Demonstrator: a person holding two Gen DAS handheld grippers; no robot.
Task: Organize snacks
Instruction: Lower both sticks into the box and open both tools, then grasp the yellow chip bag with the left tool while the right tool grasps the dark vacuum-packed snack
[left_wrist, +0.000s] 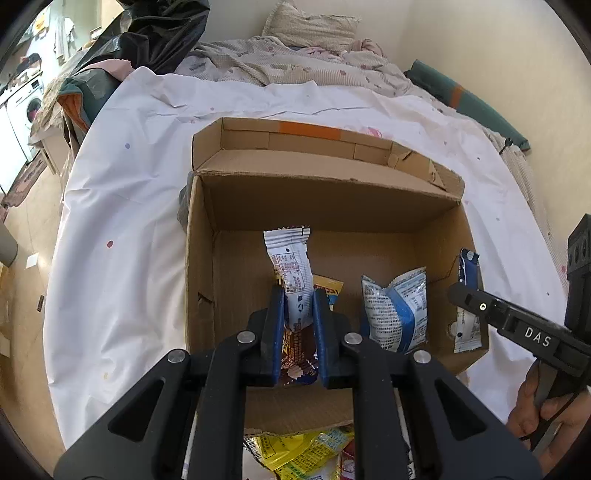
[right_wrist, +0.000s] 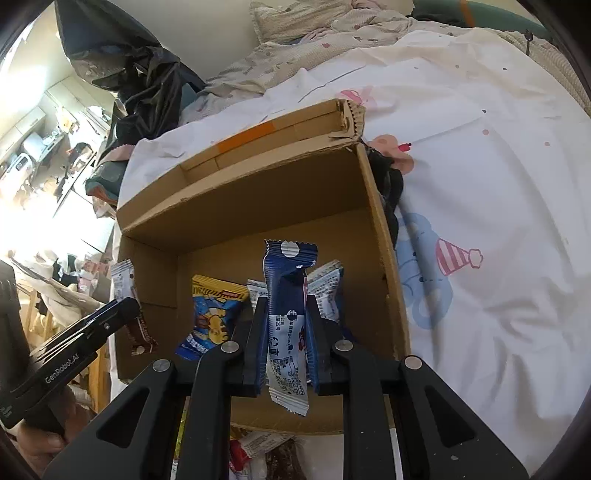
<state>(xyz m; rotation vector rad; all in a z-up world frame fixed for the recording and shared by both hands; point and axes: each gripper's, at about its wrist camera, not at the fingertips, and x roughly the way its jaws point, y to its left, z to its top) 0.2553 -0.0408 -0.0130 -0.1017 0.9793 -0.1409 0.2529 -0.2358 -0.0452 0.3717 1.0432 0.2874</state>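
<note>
An open cardboard box (left_wrist: 207, 258) (right_wrist: 384, 229) stands on a white sheet. My left gripper (left_wrist: 298, 295) is shut on a brown and white snack bar (left_wrist: 291, 269), held upright over the box's inside; the same bar (right_wrist: 136, 325) shows at the left of the right wrist view. My right gripper (right_wrist: 286, 302) is shut on a dark blue snack bar (right_wrist: 286, 306), also upright above the box; it appears at the box's right wall (left_wrist: 468, 273) in the left wrist view. Inside the box lie a blue and white packet (left_wrist: 397, 310) and a yellow and blue packet (right_wrist: 212, 314).
Loose yellow snack packets (left_wrist: 303, 450) lie in front of the box's near wall. Rumpled bedding (left_wrist: 295, 62) and a pillow (left_wrist: 310, 26) lie beyond the box. A black bag (left_wrist: 155, 37) stands at the back left. A hand (left_wrist: 543, 413) holds the right gripper's handle.
</note>
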